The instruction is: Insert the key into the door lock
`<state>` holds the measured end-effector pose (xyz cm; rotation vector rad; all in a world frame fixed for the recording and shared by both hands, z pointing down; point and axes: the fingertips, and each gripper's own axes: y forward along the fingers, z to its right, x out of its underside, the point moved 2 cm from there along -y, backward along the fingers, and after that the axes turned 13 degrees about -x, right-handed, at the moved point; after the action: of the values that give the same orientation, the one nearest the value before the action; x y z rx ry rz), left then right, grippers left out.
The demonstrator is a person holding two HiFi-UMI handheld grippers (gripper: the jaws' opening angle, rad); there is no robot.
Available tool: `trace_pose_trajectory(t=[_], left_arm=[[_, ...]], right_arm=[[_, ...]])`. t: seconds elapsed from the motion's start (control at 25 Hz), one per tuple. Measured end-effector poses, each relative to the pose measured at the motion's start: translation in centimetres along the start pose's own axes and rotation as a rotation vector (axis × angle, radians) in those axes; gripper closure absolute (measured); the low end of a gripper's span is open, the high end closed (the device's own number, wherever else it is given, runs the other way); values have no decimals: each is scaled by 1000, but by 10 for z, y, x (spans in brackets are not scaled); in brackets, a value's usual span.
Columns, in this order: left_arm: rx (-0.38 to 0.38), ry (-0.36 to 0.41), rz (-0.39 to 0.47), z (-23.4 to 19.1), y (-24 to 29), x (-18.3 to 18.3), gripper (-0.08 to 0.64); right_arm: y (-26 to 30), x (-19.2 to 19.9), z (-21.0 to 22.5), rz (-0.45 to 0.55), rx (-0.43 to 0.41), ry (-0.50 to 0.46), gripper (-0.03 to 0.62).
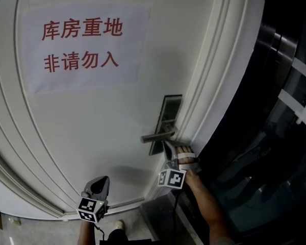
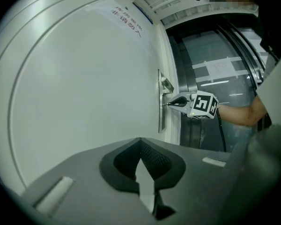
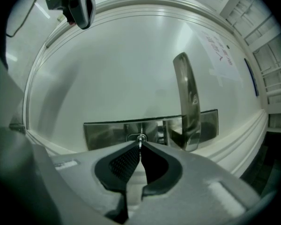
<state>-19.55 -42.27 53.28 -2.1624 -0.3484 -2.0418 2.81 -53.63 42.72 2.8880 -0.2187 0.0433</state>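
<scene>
A white door carries a steel lock plate with a lever handle. Just below the lever, my right gripper points level at the plate. It is shut on a thin metal key, seen edge-on between the pads. The key's tip meets the keyhole in the lock plate, left of the lever handle. How deep it sits is hidden. My left gripper hangs lower left, facing the door, shut and empty. From there the right gripper shows at the lock plate.
A paper notice with red characters is taped to the upper door. The moulded white door frame runs right of the lock. Beyond it stands a dark glass wall. A shoe shows on the floor below.
</scene>
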Motion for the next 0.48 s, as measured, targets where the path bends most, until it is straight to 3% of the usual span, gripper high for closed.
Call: trace_pose_trajectory(t=[0.48], left_arm=[[0, 6, -6, 0, -7, 0, 557]], right_arm=[[1, 1, -1, -8, 5, -2, 581]])
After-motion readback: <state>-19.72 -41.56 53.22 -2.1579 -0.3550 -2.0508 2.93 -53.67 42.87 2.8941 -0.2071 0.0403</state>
